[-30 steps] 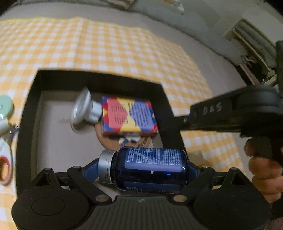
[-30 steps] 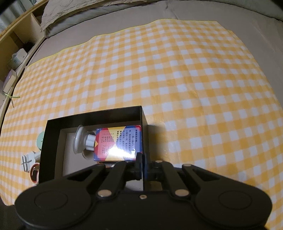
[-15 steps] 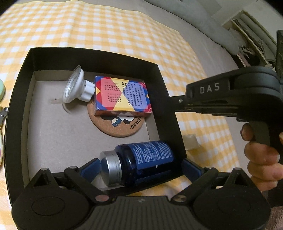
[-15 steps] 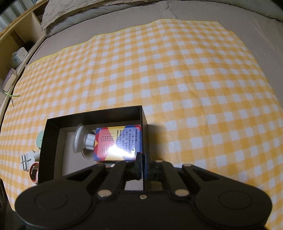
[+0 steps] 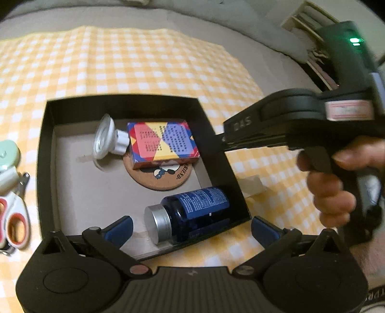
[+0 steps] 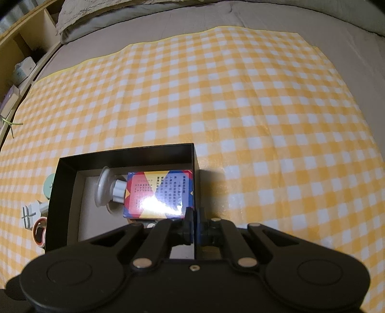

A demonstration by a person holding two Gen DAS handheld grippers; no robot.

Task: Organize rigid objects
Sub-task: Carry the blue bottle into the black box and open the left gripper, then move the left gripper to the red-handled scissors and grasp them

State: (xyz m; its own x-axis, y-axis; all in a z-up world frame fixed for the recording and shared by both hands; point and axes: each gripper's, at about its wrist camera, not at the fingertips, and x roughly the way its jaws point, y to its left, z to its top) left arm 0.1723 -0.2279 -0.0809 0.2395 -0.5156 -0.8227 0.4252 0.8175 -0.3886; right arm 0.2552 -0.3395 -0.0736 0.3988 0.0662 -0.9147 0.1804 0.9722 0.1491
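Bedroom: bed (image 6: pixel 216 31), pillow (image 6: pixel 101 14)

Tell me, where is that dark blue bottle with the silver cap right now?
In the left wrist view, the dark blue bottle with the silver cap lies on its side in the black box's near right corner, just below the round cork coaster.

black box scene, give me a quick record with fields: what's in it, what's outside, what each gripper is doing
box: black box on a checked cloth
inside: blue bottle on its side, colourful carton on a round coaster, white suction cup
outside, left: scissors, green round thing
left gripper: jaws just opened wide, bottle lies free between the fingers
right gripper: shut on the box's wall
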